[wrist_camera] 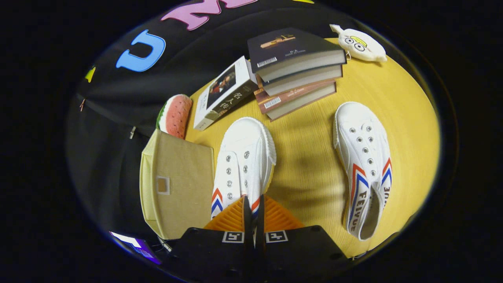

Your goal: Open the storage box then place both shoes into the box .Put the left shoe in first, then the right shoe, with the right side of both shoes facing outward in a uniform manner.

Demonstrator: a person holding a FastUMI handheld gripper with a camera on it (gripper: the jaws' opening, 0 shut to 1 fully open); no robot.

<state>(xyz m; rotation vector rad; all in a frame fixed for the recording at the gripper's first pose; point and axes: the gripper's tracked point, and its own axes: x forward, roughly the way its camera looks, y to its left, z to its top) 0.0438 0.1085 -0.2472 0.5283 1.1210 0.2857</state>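
The gripper [251, 214] is seen with its fingers drawn close together, a thin strip of shoe material clamped between them; the thing held appears to be the heel edge of the near shoe [245, 161], which lies just ahead of the fingers with its toe pointing away. The box [177, 184] stands just beside this shoe, on the side away from the far shoe [363, 165], and its fabric face with a small label patch is turned upward; whether it has been opened cannot be told. The far shoe rests well apart from the near shoe, on the yellow tabletop [310, 165], heel toward the gripper. Beyond the near shoe's toe a stack of books [298, 74] is seen, with a single book [226, 92] leaning beside it, a watermelon toy [175, 114] behind the box, and a plush toy [359, 44] past the stack. The step in hand is judged to be the lifting of the near shoe toward the box. For it to be done well, the grip on the thin heel edge should be kept firm, since soft canvas may slip or fold; the shoe should be raised level, carried the short way sideways, and turned so that its right side faces outward before being lowered.
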